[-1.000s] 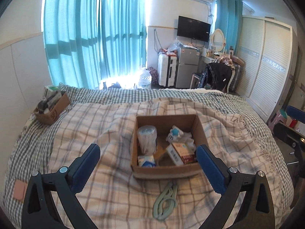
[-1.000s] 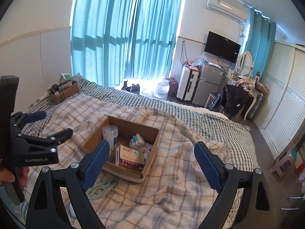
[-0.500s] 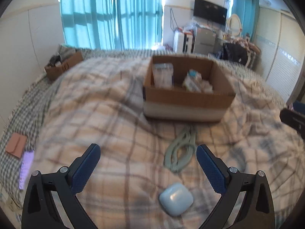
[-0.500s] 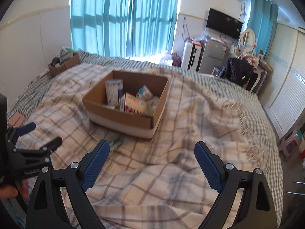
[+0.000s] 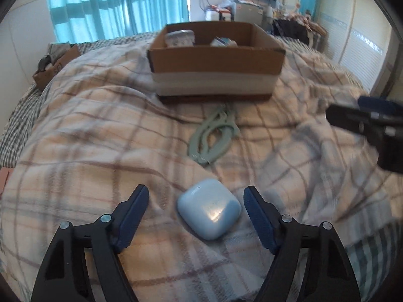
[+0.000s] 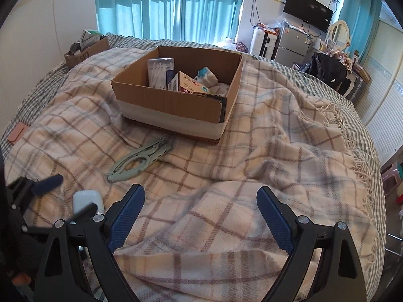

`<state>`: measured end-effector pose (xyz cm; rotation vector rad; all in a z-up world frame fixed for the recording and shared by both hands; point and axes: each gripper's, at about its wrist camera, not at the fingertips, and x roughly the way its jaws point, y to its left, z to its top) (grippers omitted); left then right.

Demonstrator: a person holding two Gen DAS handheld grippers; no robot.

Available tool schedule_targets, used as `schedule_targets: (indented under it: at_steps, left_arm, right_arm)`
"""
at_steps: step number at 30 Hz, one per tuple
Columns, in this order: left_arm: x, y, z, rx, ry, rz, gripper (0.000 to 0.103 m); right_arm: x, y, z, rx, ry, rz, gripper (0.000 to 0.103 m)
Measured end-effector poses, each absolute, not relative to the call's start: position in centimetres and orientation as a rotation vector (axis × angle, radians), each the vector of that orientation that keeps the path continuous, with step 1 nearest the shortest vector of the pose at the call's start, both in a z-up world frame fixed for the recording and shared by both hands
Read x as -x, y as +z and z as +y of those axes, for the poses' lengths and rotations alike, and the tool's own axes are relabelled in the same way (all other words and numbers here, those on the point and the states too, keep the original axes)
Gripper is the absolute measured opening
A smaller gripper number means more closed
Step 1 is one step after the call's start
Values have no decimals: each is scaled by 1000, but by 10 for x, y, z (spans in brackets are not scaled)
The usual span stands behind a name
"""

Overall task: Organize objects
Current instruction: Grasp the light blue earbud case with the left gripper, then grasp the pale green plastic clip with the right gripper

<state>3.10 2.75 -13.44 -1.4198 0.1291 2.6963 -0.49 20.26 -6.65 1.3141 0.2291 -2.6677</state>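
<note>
A pale blue earbud case (image 5: 209,209) lies on the plaid blanket. My left gripper (image 5: 195,207) is open with the case between its fingers, not touching it. The case also shows in the right wrist view (image 6: 87,200). A pale green folding hanger (image 5: 214,136) (image 6: 139,158) lies between the case and a cardboard box (image 5: 216,73) (image 6: 173,110), which holds a clear container, a carton and other small items. My right gripper (image 6: 200,212) is open and empty above bare blanket, to the right of the left gripper (image 6: 58,196).
A second small cardboard box (image 6: 87,50) with clutter sits at the bed's far left. A pink flat item (image 6: 16,132) lies at the left edge. The blanket's fringe (image 6: 352,146) hangs over the right edge. Furniture stands beyond the bed.
Both grippers have dropped lower and moved forward toward the blanket. The left gripper's fingers have come around the blue case, which was well ahead of them before.
</note>
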Motion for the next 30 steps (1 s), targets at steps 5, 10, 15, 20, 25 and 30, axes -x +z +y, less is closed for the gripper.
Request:
schedule_targets:
  at_steps: [5,10,15,20,25,30]
  left_arm:
    - [-24,-151,38,1497,2619,212,80]
    - [-27,-152,38,1493,2598,224,60]
    - [-36,-139,32,1461,2598,180,59]
    - [-39,-105,22,1367,2626,78,59]
    - [-28,-57,-7,1233,2706,-69,59]
    - [3,-42,-23,1178,2799,-25,59]
  right_arm:
    - [2,-66,205,-1319,-2671,209,91]
    - [0,-65,207,-1322,-2674,196,91]
    - [-3,-62,208,-1309,-2678,189,91]
    - [-3,-58,206,-1295,-2679,185,91]
    - [1,-55,201,-1286,-2683,200,91]
    - [14,-56,184,-1290,-2665,226,91]
